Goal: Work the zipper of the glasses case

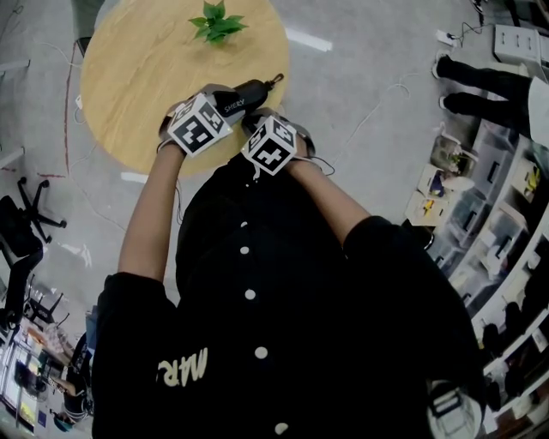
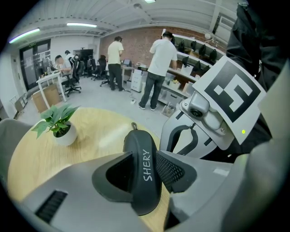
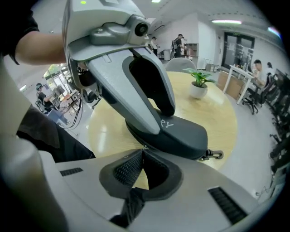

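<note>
Round wooden surface [image 1: 129,86] carries a potted plant [image 1: 216,21], and over its near edge the left claw [image 2: 144,165] clamps the glasses case [image 3: 181,133] while the right claw [image 3: 142,153], pressed together, meets its near end; the case looks closed, so the whole zipper run appears left to work.

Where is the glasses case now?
The glasses case is at the head view's upper centre, clamped in the left gripper over the round table, beside the right gripper.

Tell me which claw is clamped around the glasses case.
The left claw: its pads squeeze the black glasses case from both sides. The right claw is pinched shut at the case's edge.
</note>
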